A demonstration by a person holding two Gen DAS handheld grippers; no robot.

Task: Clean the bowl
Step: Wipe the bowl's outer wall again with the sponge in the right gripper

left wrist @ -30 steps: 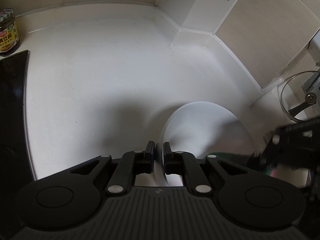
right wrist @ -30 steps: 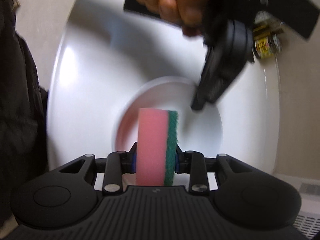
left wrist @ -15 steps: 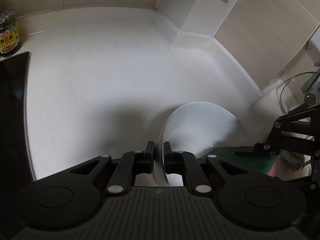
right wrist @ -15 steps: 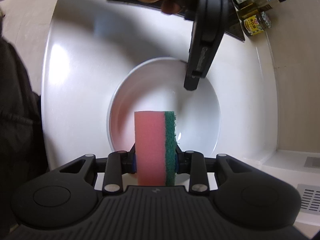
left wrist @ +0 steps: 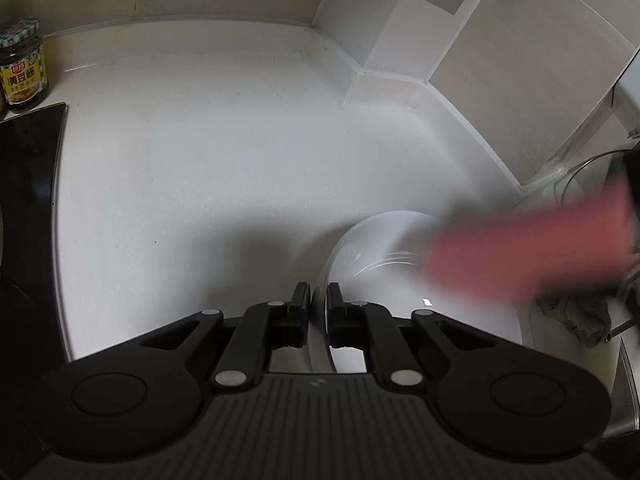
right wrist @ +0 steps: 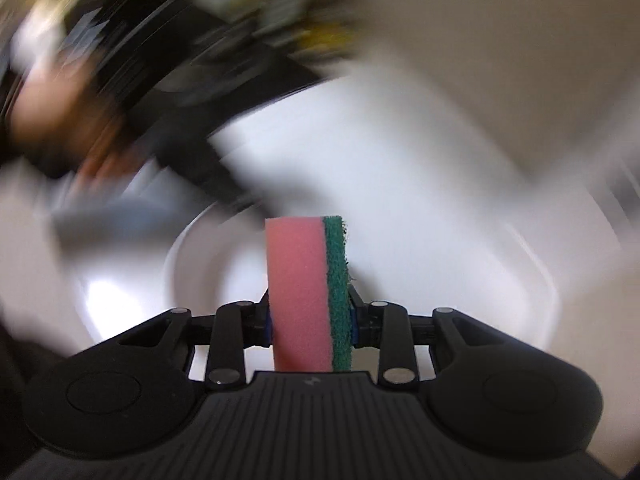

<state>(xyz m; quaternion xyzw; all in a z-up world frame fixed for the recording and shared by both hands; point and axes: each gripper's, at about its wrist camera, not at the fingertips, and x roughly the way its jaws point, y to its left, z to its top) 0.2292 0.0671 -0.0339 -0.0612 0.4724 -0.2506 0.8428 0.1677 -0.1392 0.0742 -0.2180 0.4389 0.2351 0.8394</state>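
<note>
A white bowl (left wrist: 384,248) stands tilted on its edge above the white counter, and my left gripper (left wrist: 318,304) is shut on its rim. In the right wrist view my right gripper (right wrist: 310,312) is shut on a pink sponge (right wrist: 298,292) with a green scouring layer on its right side. That sponge (left wrist: 528,240) crosses the bowl's right half as a pink blur in the left wrist view. The bowl (right wrist: 224,264) lies blurred behind the sponge, with the left gripper and a hand (right wrist: 60,120) smeared across the upper left.
A jar with a checked lid (left wrist: 22,66) stands at the back left beside a black cooktop (left wrist: 28,184). Beige tiled walls and a vented white column (left wrist: 404,20) close the back corner. A wire rack (left wrist: 592,176) and a crumpled cloth (left wrist: 576,316) sit at the right.
The right gripper has rolled and swung up with the sponge, so its view is now blurred. The sponge now shows its pink face across the bowl. The left gripper and bowl have stayed put.
</note>
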